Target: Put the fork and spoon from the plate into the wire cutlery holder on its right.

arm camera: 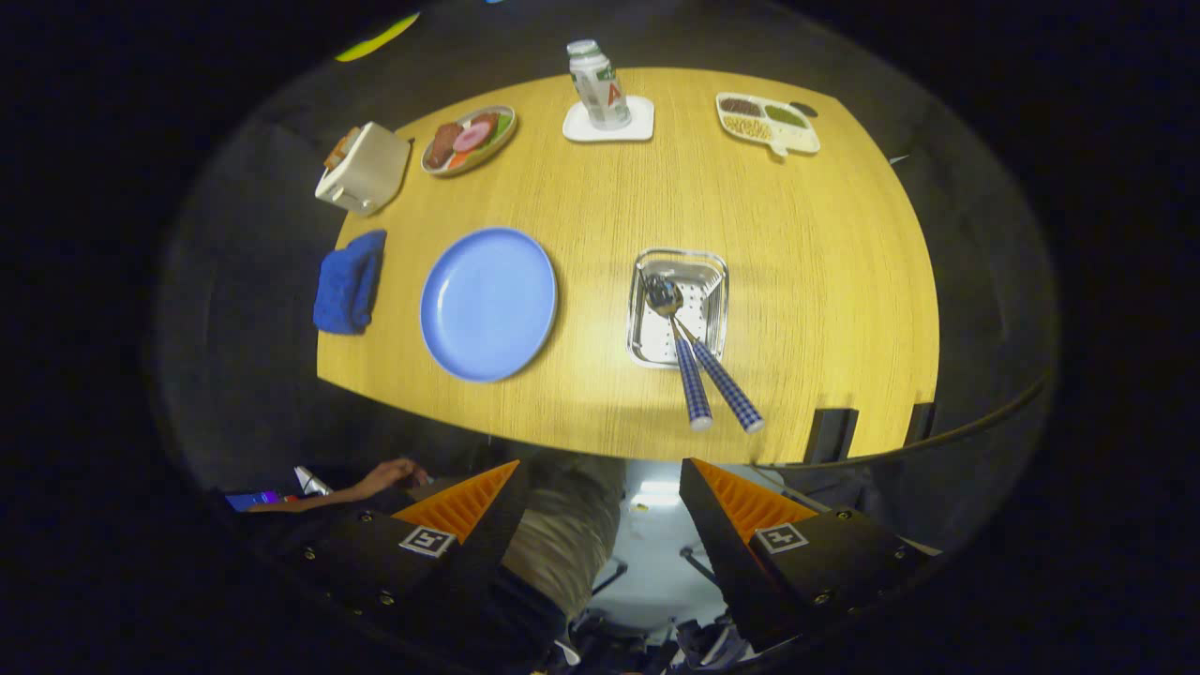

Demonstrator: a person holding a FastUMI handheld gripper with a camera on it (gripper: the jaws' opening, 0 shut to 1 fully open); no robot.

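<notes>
One plate (pixel 487 304), one fork (pixel 720 375), one spoon (pixel 682 361), one holder (pixel 680 307)

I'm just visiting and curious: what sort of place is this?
Probably a staged dining table in a test booth: a blue plate, a cutlery holder with utensils, food dishes. The gripper hangs open.

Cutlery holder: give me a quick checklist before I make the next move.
1. Fork in wire cutlery holder, handle sticking out: ok.
2. Spoon in holder, handle out: ok.
3. Blue plate emptied of cutlery: ok.
4. Claw open, holding nothing: ok.
5. Claw pulled back off the table, well short of the cutlery handles: ok.
6. Holder stable under the leaning handles: cannot tell.
</notes>
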